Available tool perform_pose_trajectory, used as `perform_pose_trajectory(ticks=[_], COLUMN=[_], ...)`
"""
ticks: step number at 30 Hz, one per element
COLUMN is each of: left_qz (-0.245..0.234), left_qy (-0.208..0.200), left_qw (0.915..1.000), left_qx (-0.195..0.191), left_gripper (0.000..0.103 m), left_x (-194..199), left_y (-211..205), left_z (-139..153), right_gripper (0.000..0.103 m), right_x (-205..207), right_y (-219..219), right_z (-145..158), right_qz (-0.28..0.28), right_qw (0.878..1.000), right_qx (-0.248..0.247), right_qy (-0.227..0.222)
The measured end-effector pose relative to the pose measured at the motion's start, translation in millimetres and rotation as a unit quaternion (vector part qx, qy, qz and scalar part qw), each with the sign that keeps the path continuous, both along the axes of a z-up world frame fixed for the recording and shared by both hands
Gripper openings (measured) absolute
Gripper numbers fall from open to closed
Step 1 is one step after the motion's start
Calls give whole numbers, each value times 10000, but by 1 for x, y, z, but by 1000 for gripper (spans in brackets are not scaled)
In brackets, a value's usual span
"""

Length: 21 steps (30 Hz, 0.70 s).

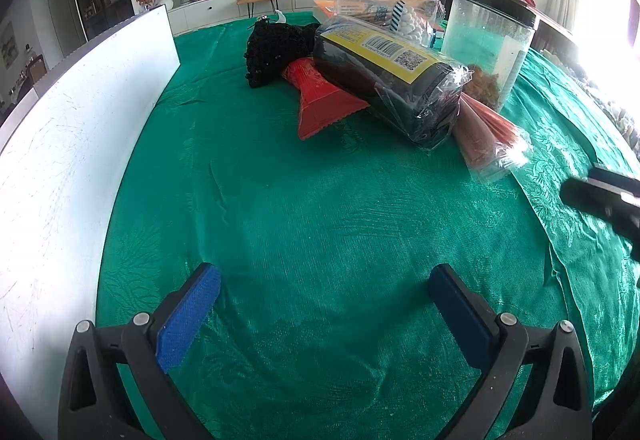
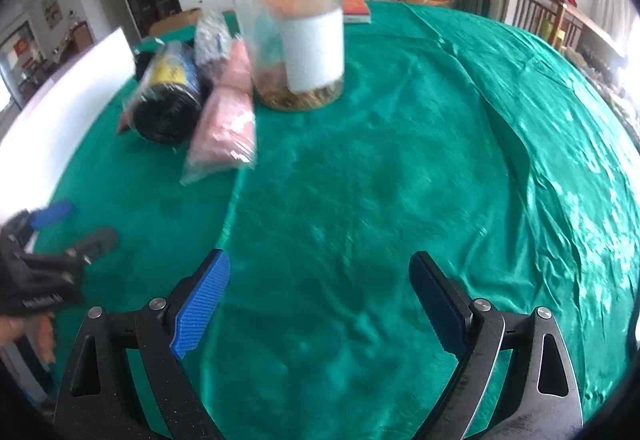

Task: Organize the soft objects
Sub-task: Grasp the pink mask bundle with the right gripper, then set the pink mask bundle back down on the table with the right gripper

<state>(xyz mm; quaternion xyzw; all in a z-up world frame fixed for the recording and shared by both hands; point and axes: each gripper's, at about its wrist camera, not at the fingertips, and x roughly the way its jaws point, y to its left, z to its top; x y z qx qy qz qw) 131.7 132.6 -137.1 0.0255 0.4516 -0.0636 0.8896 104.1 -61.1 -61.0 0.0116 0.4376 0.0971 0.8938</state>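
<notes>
Green cloth point(image 1: 304, 207) covers the whole table, with a white board point(image 1: 80, 127) standing along its edge at nine o'clock in the left wrist view. Largest of the things on it is the clear jar point(image 2: 296, 35) with a black lid, upright at twelve o'clock from the right gripper point(image 2: 320, 288) and well apart from it; it is hard, so probably not this task's concern. Just beside the jar, at eleven o'clock in the right view, lies the black roll point(image 2: 168, 99) in clear wrap with a yellow label, resting on its side with its long axis running from ten o'clock near the claw toward one o'clock, one round end turned toward the camera. Against it on the jar's side lies the pink packet point(image 2: 228, 119), its long axis running nearly straight away from the right claw, its sealed end nearest. In the left view a red packet point(image 1: 320, 99) sticks out from under the roll, and a black knitted bundle point(image 1: 276, 51) sits beyond at twelve o'clock.

Both claws are spread wide with nothing between the pads. The left gripper point(image 1: 324, 304) hovers over bare cloth with the pile at one o'clock. The right looks the nearer to the pink packet, and its pads already straddle that packet's long axis, so a forward reach slightly toward eleven o'clock should suit.
</notes>
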Motion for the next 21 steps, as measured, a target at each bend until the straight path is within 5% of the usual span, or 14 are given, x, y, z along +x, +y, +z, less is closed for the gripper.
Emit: perform_pose_trajectory(ticks=[6, 7, 8, 10, 17, 21], left_qz=[1, 1, 1, 1, 3, 4], left_qy=[-1, -1, 0, -1, -2, -2], left_qw=[10000, 10000, 10000, 10000, 10000, 10000], left_qx=[2, 0, -1, -1, 3, 0], left_gripper=[103, 103, 103, 103, 103, 103], left_x=[0, 0, 0, 0, 0, 0], left_y=[0, 0, 0, 0, 0, 0], left_z=[0, 0, 0, 0, 0, 0], right_gripper=[85, 71, 45, 41, 38, 38], right_x=[64, 69, 72, 69, -35, -101], right_y=[67, 72, 75, 70, 27, -27], right_z=[-4, -9, -14, -15, -8, -10], right_qz=[581, 632, 692, 588, 780, 162], right_qw=[9931, 9919, 9921, 9946, 9941, 9969], right_qx=[-1022, -1100, -1043, -847, -617, -504], right_qy=[-20, 9, 76, 72, 427, 583])
